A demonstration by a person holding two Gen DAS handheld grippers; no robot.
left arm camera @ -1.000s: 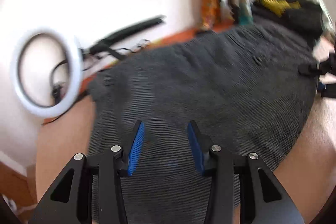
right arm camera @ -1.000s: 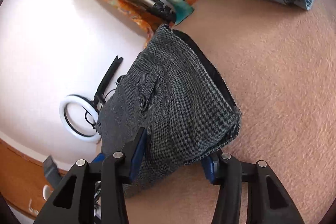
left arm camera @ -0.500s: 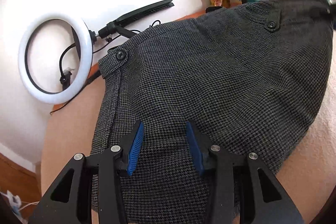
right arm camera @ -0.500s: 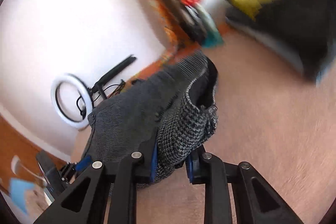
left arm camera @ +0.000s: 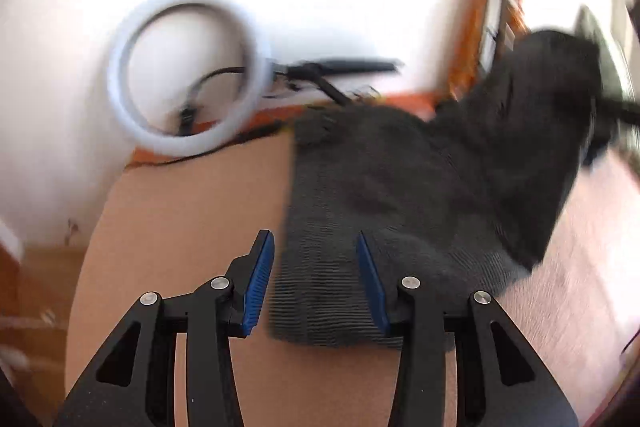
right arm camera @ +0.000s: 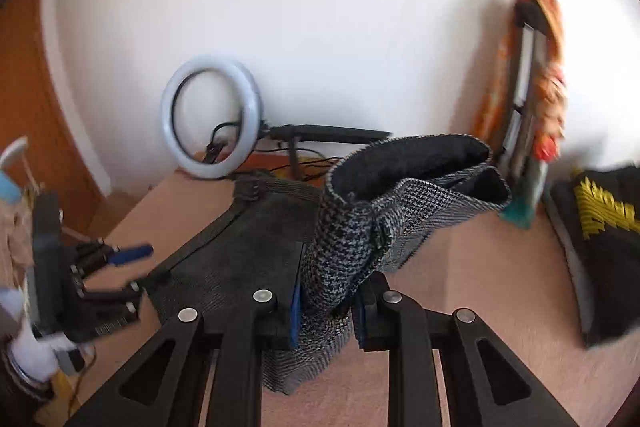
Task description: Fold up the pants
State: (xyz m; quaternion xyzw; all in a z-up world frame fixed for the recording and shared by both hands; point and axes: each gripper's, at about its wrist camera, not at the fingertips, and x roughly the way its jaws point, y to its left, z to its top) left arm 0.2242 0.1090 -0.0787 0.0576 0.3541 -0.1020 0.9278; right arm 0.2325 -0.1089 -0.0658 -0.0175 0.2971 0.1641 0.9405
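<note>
Right wrist view: right gripper [right arm camera: 326, 311] at lower centre, blue pads clamped on a bunched fold of the grey houndstooth pants [right arm camera: 352, 251]; the held part rises to centre right with its dark lining open toward the upper right, the remainder lies flat on the tan surface [right arm camera: 480, 267] toward centre left. Left gripper [right arm camera: 120, 273] at far left, blurred, fingers apart, near the flat edge of the pants. White ring light [right arm camera: 212, 115] on a black stand, upper centre left against the white wall [right arm camera: 320, 7]. Orange patterned item [right arm camera: 532, 87] leaning upright at upper right. Dark garment [right arm camera: 600, 227] at far right bearing yellow lettering, too blurred to read. Left wrist view: left gripper [left arm camera: 316, 279] at lower centre, blue pads apart, nothing between them; pants [left arm camera: 420, 195] spread beneath and beyond the fingers toward the right, heavily blurred. Ring light [left arm camera: 188, 71] at upper left. No legible brand or label.
</note>
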